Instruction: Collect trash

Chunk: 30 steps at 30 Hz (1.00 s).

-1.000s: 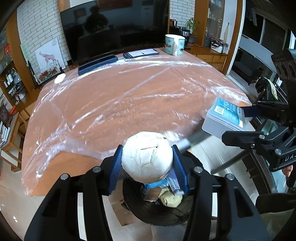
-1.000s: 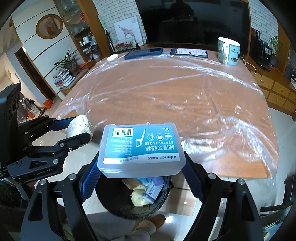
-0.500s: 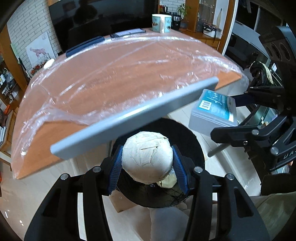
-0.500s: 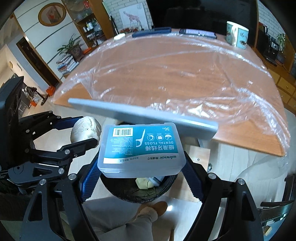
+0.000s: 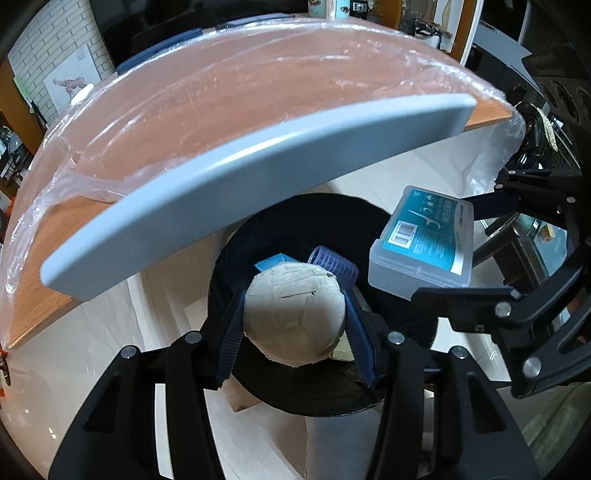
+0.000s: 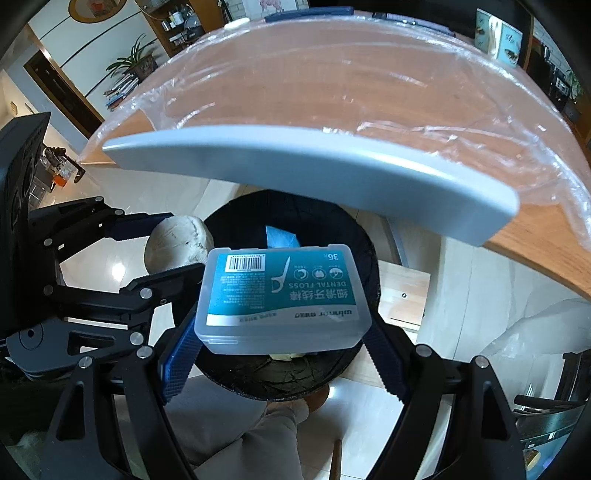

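Observation:
My left gripper [image 5: 293, 317] is shut on a white crumpled paper ball [image 5: 293, 312] and holds it over a black-lined trash bin [image 5: 295, 400]. My right gripper [image 6: 280, 332] is shut on a clear dental floss box with a teal label [image 6: 282, 299], also over the bin [image 6: 365, 258]. In the left wrist view the box [image 5: 424, 251] hangs at the bin's right edge. In the right wrist view the paper ball [image 6: 179, 243] sits at the bin's left rim. The bin holds a purple hair roller [image 5: 334, 260], blue scraps and other trash.
The wooden table [image 5: 258, 96] covered in plastic film is above and beyond the bin, with a grey chair-back bar [image 5: 236, 173] crossing in front of it. A mug [image 6: 498, 31] stands at the far table edge. A person's legs [image 6: 240, 432] are below the bin.
Both grippers have dropped from table height to below the table edge and moved closer over the bin, each still holding its item. The bin's contents now show more.

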{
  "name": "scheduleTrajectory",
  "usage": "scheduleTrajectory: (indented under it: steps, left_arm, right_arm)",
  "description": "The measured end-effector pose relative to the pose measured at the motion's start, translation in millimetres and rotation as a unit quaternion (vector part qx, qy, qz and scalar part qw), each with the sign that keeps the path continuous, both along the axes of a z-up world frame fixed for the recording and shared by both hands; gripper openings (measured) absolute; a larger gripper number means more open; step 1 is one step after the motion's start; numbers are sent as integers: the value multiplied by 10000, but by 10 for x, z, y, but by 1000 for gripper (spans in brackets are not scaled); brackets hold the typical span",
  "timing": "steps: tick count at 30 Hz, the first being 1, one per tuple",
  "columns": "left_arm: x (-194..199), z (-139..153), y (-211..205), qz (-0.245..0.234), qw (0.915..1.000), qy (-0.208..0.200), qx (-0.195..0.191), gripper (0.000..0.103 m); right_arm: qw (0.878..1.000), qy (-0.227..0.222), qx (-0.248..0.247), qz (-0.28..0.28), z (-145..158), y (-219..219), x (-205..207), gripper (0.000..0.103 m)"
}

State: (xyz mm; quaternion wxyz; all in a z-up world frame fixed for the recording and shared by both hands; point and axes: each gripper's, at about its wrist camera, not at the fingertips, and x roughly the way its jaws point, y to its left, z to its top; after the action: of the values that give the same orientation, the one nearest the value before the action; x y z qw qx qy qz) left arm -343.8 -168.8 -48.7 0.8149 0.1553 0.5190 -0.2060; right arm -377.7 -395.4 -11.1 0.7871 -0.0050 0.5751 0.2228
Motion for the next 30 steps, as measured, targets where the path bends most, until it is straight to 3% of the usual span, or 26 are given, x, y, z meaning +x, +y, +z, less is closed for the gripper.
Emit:
scheduleTrajectory:
  steps: [8,9,12,19,25,26,28,30]
  left_arm:
    - [19,-222,-20,64,9997,165,145,53]
    - [26,-248,-13,90,9997,183,142,54]
    - [63,-306,27,159,9994,307,67,74]
    - [23,-271,98,172,9994,293,73,74]
    - [-47,227,230,135,9996,-65,-255,74]
    - [-52,374,254,116,9991,-214,-340,76]
    - [-24,680,324,149,9967,-591,-532,89]
    - [96,886,374,250,9936,-869,-678,93]
  right_arm:
    - [9998,120,-140,41,-191,77,68,81]
    - [9998,118,-142,31,-201,92,75,81]
    - [9997,189,-154,-12,-248,72,111,85]
    - [9996,159,-190,-142,-199,-44,85,88]
    - [9991,-367,159,-115,337,-215,-35,90]
    - [9981,-555,220,-142,481,-258,-38,91]
    - [9951,-894,307,-302,736,-340,11,96]
    - [9908,-1182,376,-537,948,-440,120,99]
